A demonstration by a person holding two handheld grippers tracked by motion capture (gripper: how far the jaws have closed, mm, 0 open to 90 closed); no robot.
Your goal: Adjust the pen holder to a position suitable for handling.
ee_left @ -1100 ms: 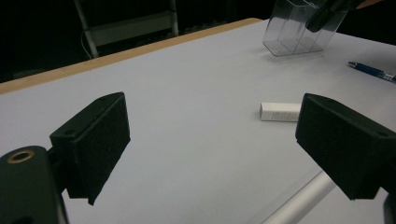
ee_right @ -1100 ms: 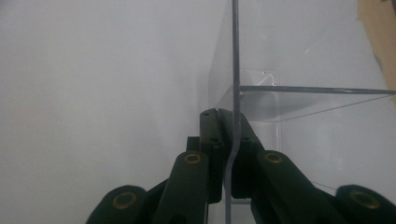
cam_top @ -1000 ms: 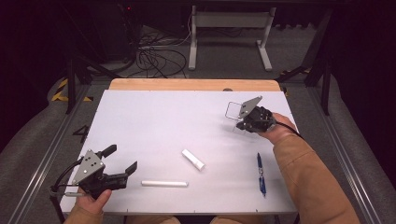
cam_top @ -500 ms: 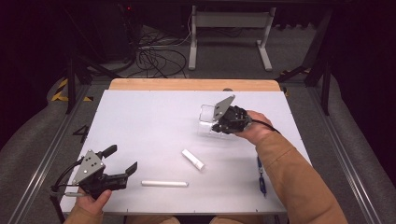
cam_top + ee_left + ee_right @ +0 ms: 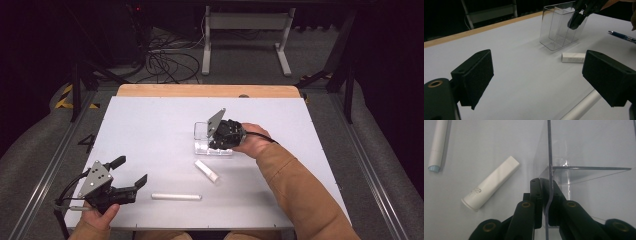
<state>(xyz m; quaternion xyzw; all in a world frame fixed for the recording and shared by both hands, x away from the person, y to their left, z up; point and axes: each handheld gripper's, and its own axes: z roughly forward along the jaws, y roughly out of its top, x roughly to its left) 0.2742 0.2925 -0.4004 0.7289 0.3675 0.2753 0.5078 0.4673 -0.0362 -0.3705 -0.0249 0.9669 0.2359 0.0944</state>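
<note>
Pinching clear box [image 5: 202, 137] wall, right claw [image 5: 216, 137] mid-table, forearm extended.

White table [image 5: 150, 125]: long tube [image 5: 176, 196], short tube [image 5: 207, 171] (capped), pen [image 5: 622, 37].

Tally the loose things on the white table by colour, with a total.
Clear: 1, the divided box, pinched by one wall in the right gripper
White: 2, the short tube and the long tube
Blue: 1, the pen
Total: 4
</note>
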